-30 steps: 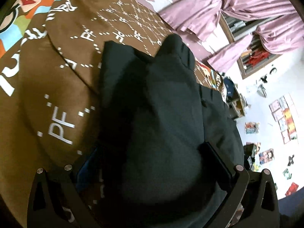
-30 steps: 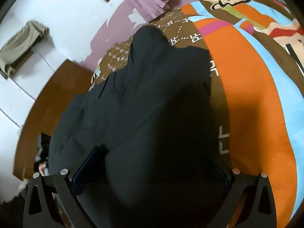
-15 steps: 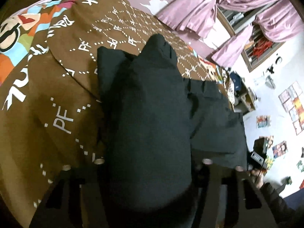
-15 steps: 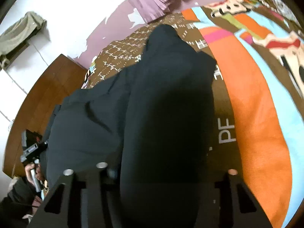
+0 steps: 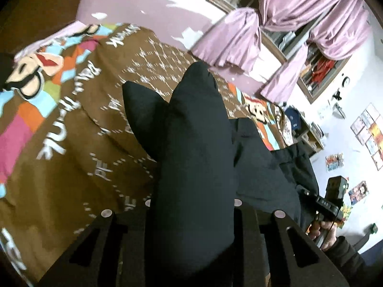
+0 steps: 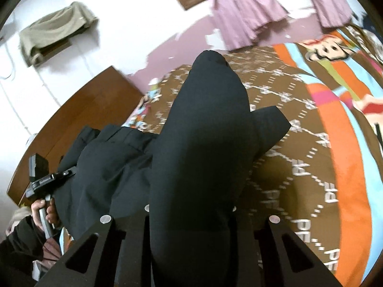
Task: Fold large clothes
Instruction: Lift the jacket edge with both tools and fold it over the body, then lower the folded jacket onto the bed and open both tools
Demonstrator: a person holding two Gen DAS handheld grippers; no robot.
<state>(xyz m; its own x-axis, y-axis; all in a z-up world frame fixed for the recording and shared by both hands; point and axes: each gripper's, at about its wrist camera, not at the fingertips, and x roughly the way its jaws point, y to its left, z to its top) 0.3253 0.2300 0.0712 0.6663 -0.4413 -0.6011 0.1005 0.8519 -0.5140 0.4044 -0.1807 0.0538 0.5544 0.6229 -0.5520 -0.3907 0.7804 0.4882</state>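
A large black garment [image 5: 196, 143] lies across a bed and rises in a bunched fold toward each camera. My left gripper [image 5: 191, 205] is closing its jaws, with the pads pressing on a thick gather of that cloth. In the right wrist view the same black garment [image 6: 203, 131] hangs up from the bed, and my right gripper [image 6: 190, 208] is closing too, pinching another gather. Both held parts are lifted off the bedspread, while the far ends still rest on it. The fingertips are hidden by the cloth.
The bed has a brown bedspread [image 5: 71, 143] with white letters and cartoon patches [image 6: 323, 47]. Pink curtains [image 5: 239, 35] hang behind it. A wooden headboard [image 6: 83, 110] stands at the left. A hand [image 5: 323, 234] holds the other gripper's handle.
Both grippers went from wide open around the garment to closed on it. Both have risen, pulling the black cloth up off the bedspread.
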